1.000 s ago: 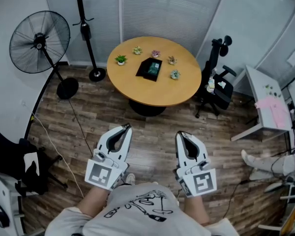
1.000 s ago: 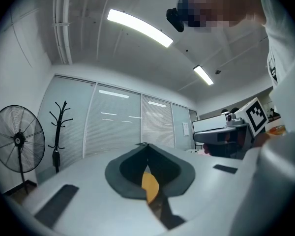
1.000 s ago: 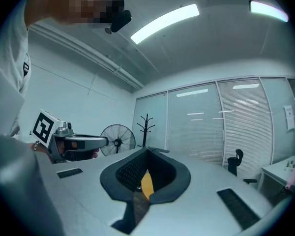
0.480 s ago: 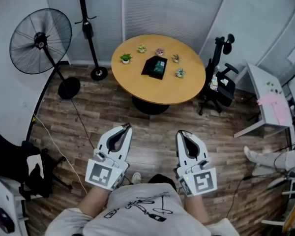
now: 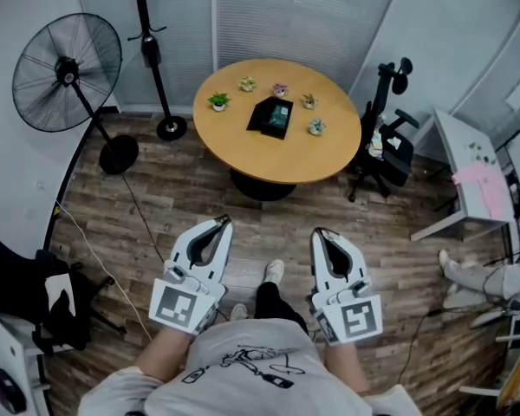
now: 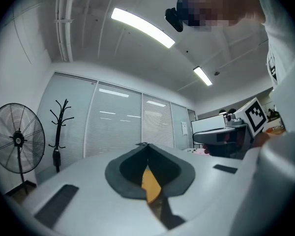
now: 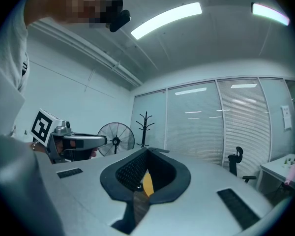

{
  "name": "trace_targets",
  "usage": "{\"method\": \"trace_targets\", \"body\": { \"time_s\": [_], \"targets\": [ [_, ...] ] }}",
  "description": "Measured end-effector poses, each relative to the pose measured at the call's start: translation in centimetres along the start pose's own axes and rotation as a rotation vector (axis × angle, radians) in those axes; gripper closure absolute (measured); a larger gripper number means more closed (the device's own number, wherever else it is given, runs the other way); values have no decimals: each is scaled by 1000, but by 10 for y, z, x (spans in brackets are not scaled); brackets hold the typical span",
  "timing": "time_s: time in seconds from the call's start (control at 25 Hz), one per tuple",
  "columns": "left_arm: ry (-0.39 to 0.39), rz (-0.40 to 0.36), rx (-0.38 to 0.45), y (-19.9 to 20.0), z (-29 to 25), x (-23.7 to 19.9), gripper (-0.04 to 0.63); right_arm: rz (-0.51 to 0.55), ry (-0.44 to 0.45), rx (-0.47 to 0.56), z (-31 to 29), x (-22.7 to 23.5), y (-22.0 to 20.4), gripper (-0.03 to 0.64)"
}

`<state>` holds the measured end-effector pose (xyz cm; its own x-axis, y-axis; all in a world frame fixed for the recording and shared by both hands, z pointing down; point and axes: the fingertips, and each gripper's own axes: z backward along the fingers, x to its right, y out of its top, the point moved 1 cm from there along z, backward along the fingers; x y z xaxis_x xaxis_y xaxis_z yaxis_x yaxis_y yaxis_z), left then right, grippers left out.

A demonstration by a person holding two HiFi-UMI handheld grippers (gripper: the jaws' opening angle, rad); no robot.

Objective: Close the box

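Observation:
A black box [image 5: 271, 117] with its lid open and greenish contents lies on the round wooden table [image 5: 243, 159], far ahead of me across the wooden floor. Both grippers are held close to my body, well short of the table. In the head view my left gripper [image 5: 223, 222] and right gripper [image 5: 319, 233] point toward the table, each with its jaws together and nothing between them. In the left gripper view the left gripper [image 6: 143, 144] shows shut tips, with an orange sliver of table below. The right gripper [image 7: 148, 149] looks the same in the right gripper view.
Several small potted plants [image 5: 218, 101] ring the box. A standing fan [image 5: 67, 72] and a coat stand [image 5: 152, 50] are at the left, an office chair [image 5: 386, 146] and a white desk [image 5: 468, 176] at the right. A cable [image 5: 95, 250] crosses the floor. My shoe [image 5: 275, 271] is ahead.
My leg and shoe have come forward into view between the grippers. The table has shifted slightly in the head view. Both grippers keep their pose and stay shut.

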<state>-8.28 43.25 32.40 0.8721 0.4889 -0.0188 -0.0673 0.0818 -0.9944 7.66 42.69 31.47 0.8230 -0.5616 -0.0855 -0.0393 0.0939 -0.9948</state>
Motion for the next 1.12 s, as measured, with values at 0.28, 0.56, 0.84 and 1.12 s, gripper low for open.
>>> {"method": "trace_targets", "body": {
  "time_s": [0.28, 0.56, 0.84, 1.12],
  "targets": [
    [14, -5, -2, -5, -29, -10, 589, -10, 10, -11, -21, 26, -11, 601],
    [19, -9, -9, -13, -74, -22, 589, -24, 11, -24, -50, 63, -19, 601],
    [25, 0, -10, -17, -118, -37, 589, -30, 14, -26, -84, 97, -26, 601],
    [40, -2, -19, -21, -160, -46, 589, -30, 19, -29, -109, 133, -26, 601]
  ]
}}
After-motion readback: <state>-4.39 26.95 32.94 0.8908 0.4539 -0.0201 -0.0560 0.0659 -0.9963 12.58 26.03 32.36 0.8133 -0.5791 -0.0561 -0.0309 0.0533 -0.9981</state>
